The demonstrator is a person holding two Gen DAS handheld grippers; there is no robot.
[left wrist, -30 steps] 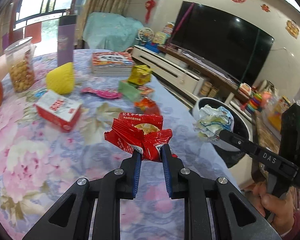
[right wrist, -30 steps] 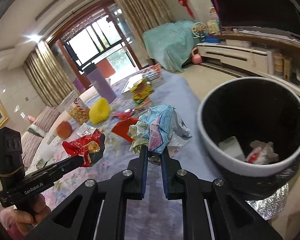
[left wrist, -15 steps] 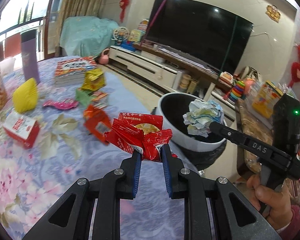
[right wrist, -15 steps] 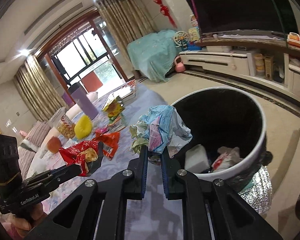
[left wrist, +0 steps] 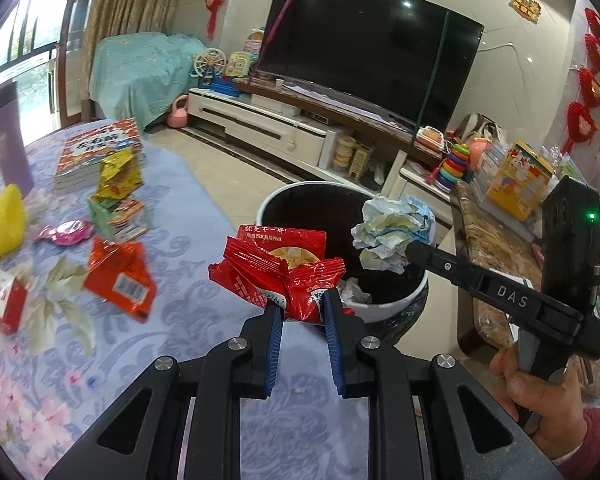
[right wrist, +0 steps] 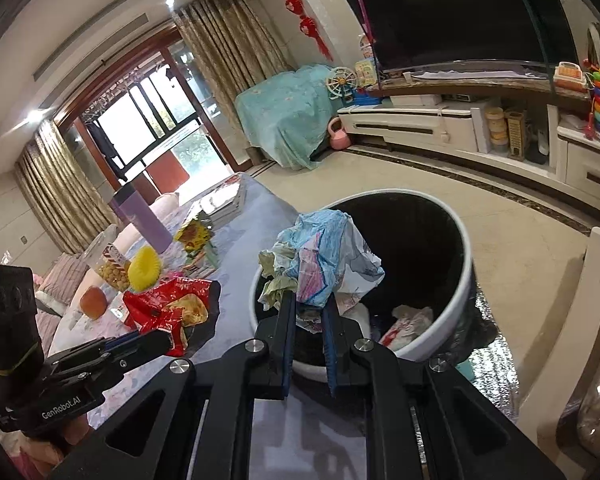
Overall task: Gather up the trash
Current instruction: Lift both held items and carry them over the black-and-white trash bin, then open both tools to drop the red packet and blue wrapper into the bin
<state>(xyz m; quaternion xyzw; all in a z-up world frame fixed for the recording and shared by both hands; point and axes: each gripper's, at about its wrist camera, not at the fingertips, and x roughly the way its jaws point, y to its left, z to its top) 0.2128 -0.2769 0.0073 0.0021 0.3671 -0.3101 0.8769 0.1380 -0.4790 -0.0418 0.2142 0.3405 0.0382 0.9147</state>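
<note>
My left gripper [left wrist: 302,306] pinches a red snack wrapper [left wrist: 278,270] between its blue-padded fingers, jaws closed narrow on it; the foil is glossy, creased, torn open at the top, with a printed panel and a barcode strip near the pads; it hangs over the table edge, just beside the bin rim. My right gripper [right wrist: 308,312] is clamped on a crumpled paper wad [right wrist: 324,264], pale blue, white and pink, sharply wrinkled, held directly above the bin's mouth; in the left view the same wad [left wrist: 392,236] sits at the tip of the black finger.

The trash bin [right wrist: 458,280] is round, with a smooth white rim and a black liner; inside lie a few crumpled white scraps with some red print [right wrist: 406,326]; I cannot tell more of its contents.

The tablecloth [left wrist: 204,280] is soft, blue-lilac with a floral pattern; on it lie an orange foil packet [left wrist: 120,278], flat and shiny, a pink candy wrapper [left wrist: 66,232], a yellow ridged object [left wrist: 4,222], a yellow-green packet [left wrist: 120,172], and a stack of books [left wrist: 96,152].
</note>
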